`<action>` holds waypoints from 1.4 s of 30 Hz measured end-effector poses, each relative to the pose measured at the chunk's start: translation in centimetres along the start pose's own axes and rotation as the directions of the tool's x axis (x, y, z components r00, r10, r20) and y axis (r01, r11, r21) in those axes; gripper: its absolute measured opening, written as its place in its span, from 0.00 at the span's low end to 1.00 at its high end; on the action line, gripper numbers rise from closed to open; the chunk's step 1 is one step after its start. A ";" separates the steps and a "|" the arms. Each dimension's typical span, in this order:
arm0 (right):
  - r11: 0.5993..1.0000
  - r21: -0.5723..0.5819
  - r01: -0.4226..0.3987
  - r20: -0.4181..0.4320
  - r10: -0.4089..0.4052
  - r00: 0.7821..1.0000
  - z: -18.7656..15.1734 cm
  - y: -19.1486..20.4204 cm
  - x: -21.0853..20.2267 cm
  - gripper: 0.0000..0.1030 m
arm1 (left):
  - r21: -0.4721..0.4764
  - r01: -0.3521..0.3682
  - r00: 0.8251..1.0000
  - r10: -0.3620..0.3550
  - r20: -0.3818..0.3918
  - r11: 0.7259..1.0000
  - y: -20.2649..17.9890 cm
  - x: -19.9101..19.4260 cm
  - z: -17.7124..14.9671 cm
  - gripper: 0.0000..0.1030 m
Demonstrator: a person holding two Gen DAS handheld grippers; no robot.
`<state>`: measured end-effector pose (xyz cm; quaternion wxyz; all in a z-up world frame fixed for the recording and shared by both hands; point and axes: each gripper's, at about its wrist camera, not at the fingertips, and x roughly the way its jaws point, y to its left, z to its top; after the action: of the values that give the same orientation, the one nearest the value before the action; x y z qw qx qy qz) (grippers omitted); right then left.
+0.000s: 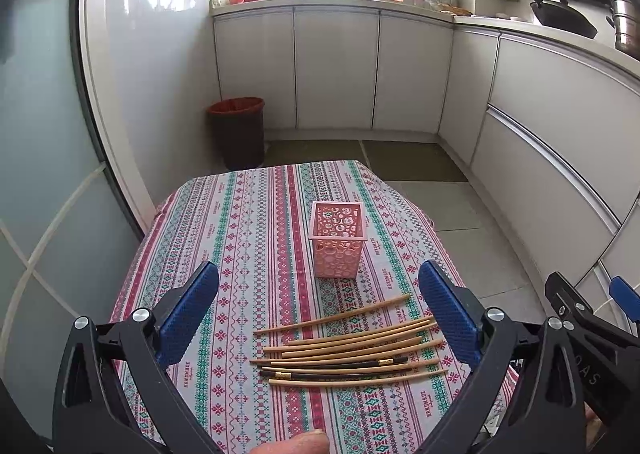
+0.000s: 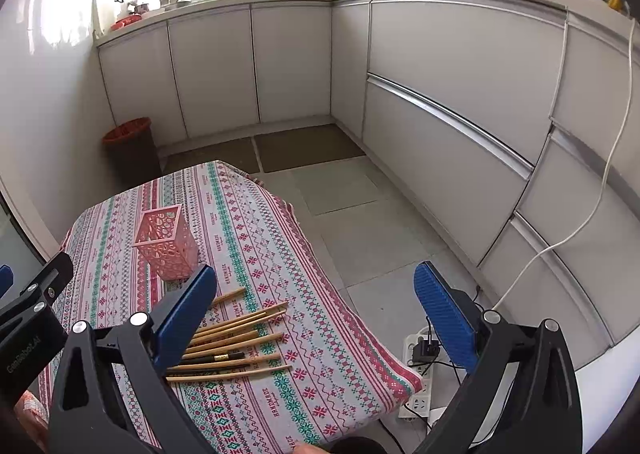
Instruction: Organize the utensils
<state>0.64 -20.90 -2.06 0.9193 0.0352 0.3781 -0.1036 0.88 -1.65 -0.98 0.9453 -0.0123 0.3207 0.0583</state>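
Several bamboo and dark chopsticks (image 1: 352,350) lie side by side on the patterned tablecloth (image 1: 248,238). Beyond them stands an upright, empty pink perforated holder (image 1: 338,240). My left gripper (image 1: 320,294) hovers open above the chopsticks, its blue pads wide apart with nothing between them. In the right wrist view the chopsticks (image 2: 236,342) lie low left, partly behind the left pad, and the pink holder (image 2: 166,244) stands past them. My right gripper (image 2: 316,294) is open and empty, right of the chopsticks, over the table's right edge.
The small table's cloth (image 2: 320,354) ends close on the right, with tiled floor (image 2: 360,213) beyond. A power strip (image 2: 418,378) with cables lies on the floor. A dark bin (image 1: 238,131) stands by the white cabinets (image 1: 336,69). A fingertip (image 1: 296,444) shows at the bottom.
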 end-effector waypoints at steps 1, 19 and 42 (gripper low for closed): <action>1.000 -0.001 0.000 0.000 0.000 1.000 0.0 0.0 0.0 0.93 | -0.001 -0.001 1.000 0.001 0.001 1.000 0.0 0.0 0.0 0.93; 1.000 0.003 0.001 -0.008 -0.001 1.000 0.0 0.0 0.2 0.93 | 0.006 -0.002 1.000 0.002 -0.008 1.000 0.3 0.3 -0.1 0.93; 1.000 0.005 -0.004 -0.020 0.004 1.000 0.0 0.0 0.4 0.93 | 0.004 -0.009 1.000 0.009 -0.017 1.000 0.4 0.5 -0.3 0.93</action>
<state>0.96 -20.97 -2.35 0.9156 0.0392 0.3868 -0.1021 1.06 -1.21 -1.54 0.9423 -0.0092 0.3288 0.0619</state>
